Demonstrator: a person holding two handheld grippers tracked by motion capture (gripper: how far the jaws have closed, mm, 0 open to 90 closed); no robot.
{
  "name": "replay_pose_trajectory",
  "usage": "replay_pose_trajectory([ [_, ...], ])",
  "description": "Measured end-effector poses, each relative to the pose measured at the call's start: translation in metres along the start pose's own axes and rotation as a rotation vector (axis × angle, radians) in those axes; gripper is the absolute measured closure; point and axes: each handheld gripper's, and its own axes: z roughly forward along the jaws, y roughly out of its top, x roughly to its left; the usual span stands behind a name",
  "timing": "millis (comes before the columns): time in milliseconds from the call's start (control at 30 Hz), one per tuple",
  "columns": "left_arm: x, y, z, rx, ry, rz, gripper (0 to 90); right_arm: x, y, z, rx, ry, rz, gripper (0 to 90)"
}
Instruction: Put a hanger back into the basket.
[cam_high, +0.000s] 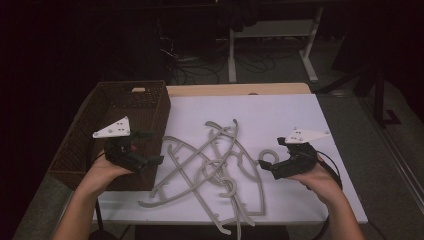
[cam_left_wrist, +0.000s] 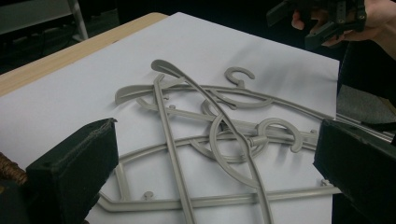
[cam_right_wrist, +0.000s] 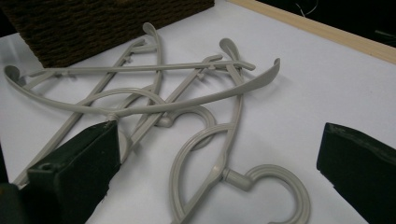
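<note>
Pre-grasp. Tangled grey hangers (cam_high: 210, 167) lie mid-table on white sheet (cam_high: 280, 115), right of wicker basket (cam_high: 120, 110). Left gripper (cam_high: 145, 150) and right gripper (cam_high: 267, 162) both released, flanking pile. Next: likely single out one hanger.

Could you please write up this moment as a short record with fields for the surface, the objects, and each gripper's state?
surface: white table top with a wooden edge at the far side
hangers: tangled pile of grey plastic hangers lying flat mid-table, overlapping one another
basket: dark woven basket at the table's left, beside the pile; contents not visible
left gripper: left gripper open, holding nothing, over the basket's right edge, facing the pile
right gripper: right gripper open, holding nothing, close to a hanger hook
</note>
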Motion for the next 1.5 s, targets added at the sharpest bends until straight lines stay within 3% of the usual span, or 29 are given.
replay_pose_trajectory([
  [367, 0.001, -0.002, 0.002, 0.023, 0.000, -0.005, 0.0, -0.001, 0.001, -0.001, 0.012, 0.001, -0.005, 0.0],
  [700, -0.013, 0.003, 0.015, 0.042, -0.030, 0.003, 0.0, -0.010, -0.006, -0.002, 0.031, -0.034, 0.023, 0.0],
  [833, -0.025, 0.005, 0.030, 0.063, -0.061, 0.018, 0.0, -0.013, -0.015, 0.002, 0.058, -0.043, 0.024, 0.0],
  [967, -0.035, 0.008, 0.039, 0.094, -0.045, 0.048, 0.0, -0.013, -0.019, 0.003, 0.056, -0.039, 0.024, 0.0],
  [1033, -0.046, 0.008, 0.048, 0.110, -0.061, 0.058, 0.0, -0.014, -0.022, 0.005, 0.064, -0.037, 0.028, 0.0],
  [1167, -0.055, 0.006, 0.060, 0.135, -0.078, 0.068, 0.0, -0.015, -0.024, 0.006, 0.069, -0.036, 0.032, 0.0],
  [1267, -0.064, -0.003, 0.079, 0.192, -0.085, 0.073, 0.0, -0.016, -0.024, 0.007, 0.066, -0.035, 0.031, 0.0],
  [1500, -0.064, -0.025, 0.103, 0.266, -0.080, 0.037, 0.0, -0.016, -0.024, 0.007, 0.065, -0.028, 0.028, 0.0],
])
